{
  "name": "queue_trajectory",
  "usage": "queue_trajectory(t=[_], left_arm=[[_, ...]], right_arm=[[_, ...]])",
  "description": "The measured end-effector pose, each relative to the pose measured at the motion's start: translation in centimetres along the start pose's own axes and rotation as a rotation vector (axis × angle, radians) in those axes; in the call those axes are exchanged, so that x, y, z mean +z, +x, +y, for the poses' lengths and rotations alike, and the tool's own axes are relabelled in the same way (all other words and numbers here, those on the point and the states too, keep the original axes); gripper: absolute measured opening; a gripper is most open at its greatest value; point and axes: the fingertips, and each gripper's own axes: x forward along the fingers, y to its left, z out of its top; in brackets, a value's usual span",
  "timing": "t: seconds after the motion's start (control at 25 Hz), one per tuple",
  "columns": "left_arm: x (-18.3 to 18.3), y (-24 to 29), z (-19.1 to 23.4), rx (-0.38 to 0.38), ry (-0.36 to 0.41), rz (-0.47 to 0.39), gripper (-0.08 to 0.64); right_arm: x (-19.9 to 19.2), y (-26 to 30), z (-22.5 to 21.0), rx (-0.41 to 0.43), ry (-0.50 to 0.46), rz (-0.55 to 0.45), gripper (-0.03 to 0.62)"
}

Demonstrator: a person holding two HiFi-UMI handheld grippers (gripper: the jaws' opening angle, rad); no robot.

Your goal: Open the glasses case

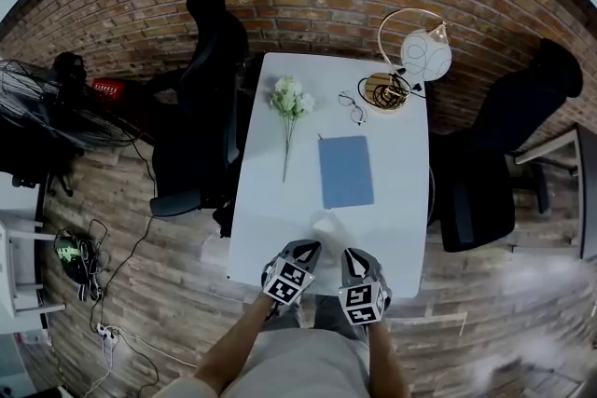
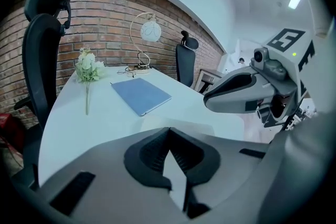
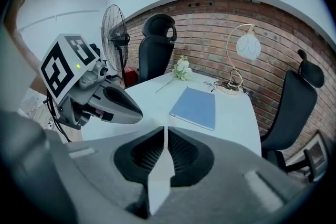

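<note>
A small pale case-like shape point(image 1: 330, 225) lies near the front edge of the white table point(image 1: 392, 154); it is faint against the tabletop, and its form is hard to tell. It shows in the left gripper view as a light patch point(image 2: 181, 124) just beyond the jaws. My left gripper point(image 1: 309, 247) and right gripper point(image 1: 353, 255) hover side by side just short of it. Both are shut with nothing between their fingers. The left jaws point(image 2: 168, 130) and right jaws point(image 3: 165, 128) meet at their tips. A pair of wire-rimmed glasses point(image 1: 352, 106) lies further back.
A flat blue rectangular cover point(image 1: 345, 171) lies mid-table, with a white flower stem point(image 1: 291, 107) to its left. A lamp with a round shade point(image 1: 416, 61) stands at the back right. Black office chairs point(image 1: 210, 98) point(image 1: 485, 172) flank the table, and a fan point(image 1: 37, 98) stands at the left.
</note>
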Motion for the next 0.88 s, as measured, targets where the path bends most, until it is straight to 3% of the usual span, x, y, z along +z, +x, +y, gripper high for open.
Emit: queue_trajectory(t=[0.52,0.88], left_arm=[[-1.2,1.8,0.4,0.015,-0.021,0.036,0.003],[-2.0,2.4,0.9,0.022,-0.029,0.063,0.003]], right_arm=[[-1.4,1.8,0.6,0.039,-0.036,0.056,0.023],[-2.5,3.3,1.2,0.064,-0.067,0.103,0.081]])
